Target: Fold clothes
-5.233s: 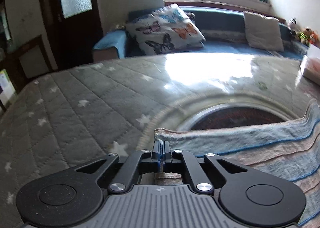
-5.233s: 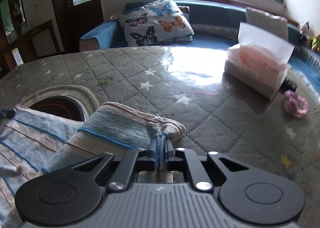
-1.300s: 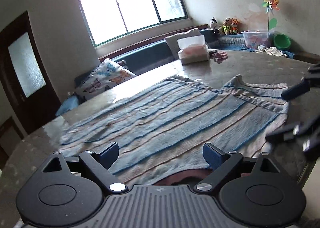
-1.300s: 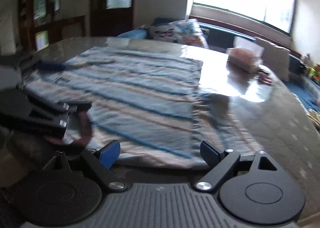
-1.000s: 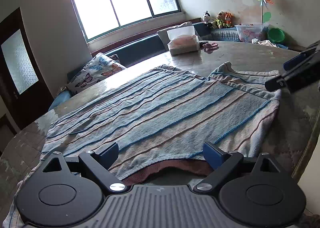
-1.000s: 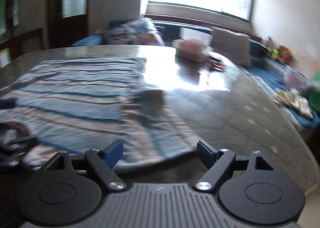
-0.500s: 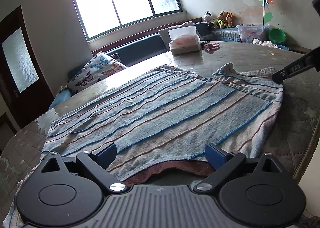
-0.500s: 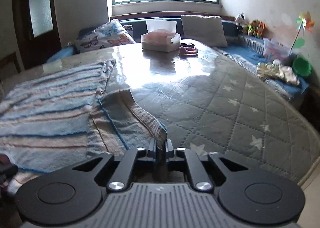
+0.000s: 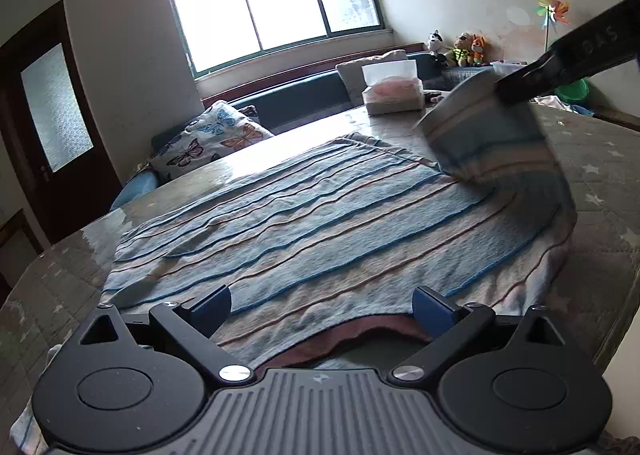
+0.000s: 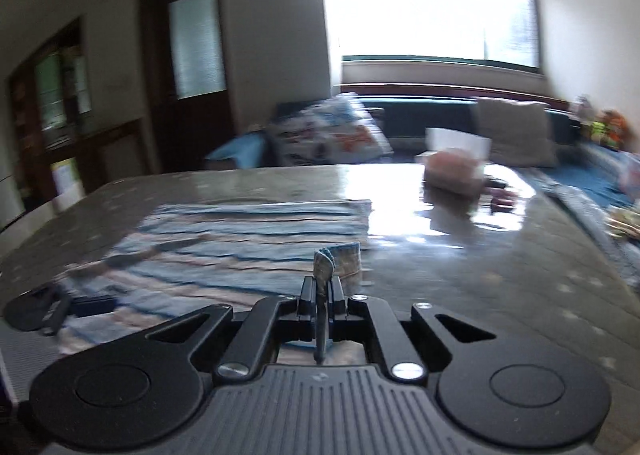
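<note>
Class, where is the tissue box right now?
The tissue box stands at the table's far edge, beyond the striped garment, in front of the window bench.

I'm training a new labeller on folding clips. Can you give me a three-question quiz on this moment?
1. True or false: the left tool is open.
2. What does the right tool grip: (a) tissue box, (b) shirt, (c) pillow?
3. Where does the tissue box sit relative to the shirt?

Key: 1 true. 2 (b): it pinches the shirt's sleeve, lifted off the table. 3 On the table beyond the shirt, towards the window.
</note>
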Available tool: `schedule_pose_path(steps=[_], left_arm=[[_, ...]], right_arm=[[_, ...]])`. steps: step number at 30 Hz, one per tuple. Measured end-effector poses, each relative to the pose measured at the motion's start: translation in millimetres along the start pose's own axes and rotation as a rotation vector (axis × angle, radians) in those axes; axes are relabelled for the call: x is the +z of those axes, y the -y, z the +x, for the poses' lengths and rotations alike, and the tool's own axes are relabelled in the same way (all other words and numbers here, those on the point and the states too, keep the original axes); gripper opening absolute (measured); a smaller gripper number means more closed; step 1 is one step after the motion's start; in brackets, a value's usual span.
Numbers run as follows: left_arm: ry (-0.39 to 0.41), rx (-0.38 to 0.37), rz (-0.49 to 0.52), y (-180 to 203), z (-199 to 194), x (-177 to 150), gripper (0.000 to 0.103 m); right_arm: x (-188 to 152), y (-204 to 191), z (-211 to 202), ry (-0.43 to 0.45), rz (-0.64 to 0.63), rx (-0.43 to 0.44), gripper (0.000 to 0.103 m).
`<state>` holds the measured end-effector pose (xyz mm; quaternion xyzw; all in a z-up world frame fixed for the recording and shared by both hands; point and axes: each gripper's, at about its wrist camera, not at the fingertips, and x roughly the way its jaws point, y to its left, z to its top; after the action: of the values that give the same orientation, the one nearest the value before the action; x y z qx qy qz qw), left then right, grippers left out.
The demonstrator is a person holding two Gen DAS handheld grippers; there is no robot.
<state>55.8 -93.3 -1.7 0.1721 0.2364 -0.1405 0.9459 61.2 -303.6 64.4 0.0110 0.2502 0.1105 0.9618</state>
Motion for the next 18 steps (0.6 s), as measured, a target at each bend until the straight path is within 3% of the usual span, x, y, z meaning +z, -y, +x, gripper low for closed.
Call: schedule_pose_path(steps=[3,8,11,18], left_arm=[[-0.007,0.012,-0.006,-4,0,-2,0.099],[-0.010,0.021,-0.017,-9,0,-1,0.099],[0.002,0.017,-0.021,-9,1,5,0.099],[0.018,-0.011,-0.010,3,11,22,0.099]], right_arm=[[-5,-20,17,-0.034,-0.041,0.058,0.005],[-24,-37,36,-0.141,-0.080,0.141,0.018],[-26,-29,30,-0.152,-0.071,0.144,0.023],[-33,-2,41,-0.204,-0.064,0.080,0.023]])
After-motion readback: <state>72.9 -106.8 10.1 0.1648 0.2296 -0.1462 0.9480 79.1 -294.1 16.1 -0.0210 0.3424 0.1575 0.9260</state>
